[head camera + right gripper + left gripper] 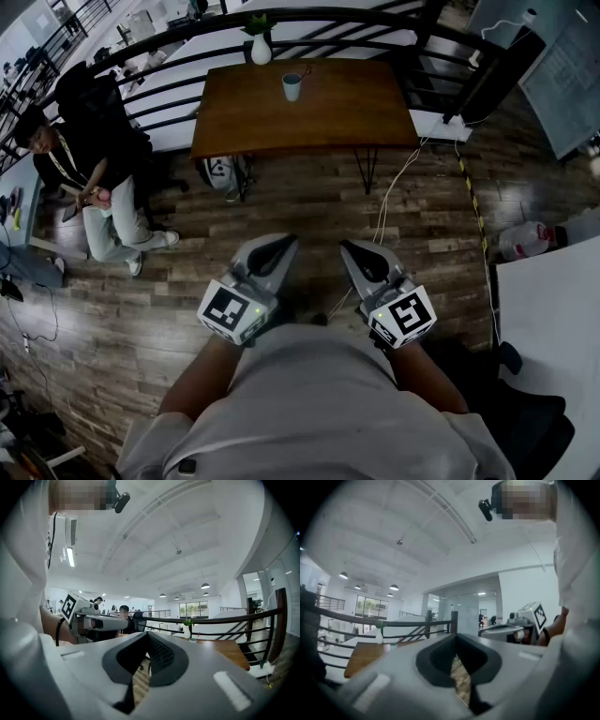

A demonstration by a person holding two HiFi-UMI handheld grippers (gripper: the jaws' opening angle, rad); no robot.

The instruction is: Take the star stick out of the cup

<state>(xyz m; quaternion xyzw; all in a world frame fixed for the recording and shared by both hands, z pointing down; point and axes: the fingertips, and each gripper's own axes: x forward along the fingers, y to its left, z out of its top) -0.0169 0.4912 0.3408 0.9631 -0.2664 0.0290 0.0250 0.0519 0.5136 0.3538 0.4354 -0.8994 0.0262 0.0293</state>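
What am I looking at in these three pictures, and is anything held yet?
A person holds a two-jaw gripper in each hand; there is no robot arm. The head view, from a camera on their head, looks down on the left gripper and right gripper near their body, above a wooden floor. The other two views come from cameras riding on each gripper, looking along its jaws. Both pairs of jaws are together, holding nothing. Ahead stands a wooden table bearing a cup and a white vase; what is in the cup is too small to tell. Another person sits at the left.
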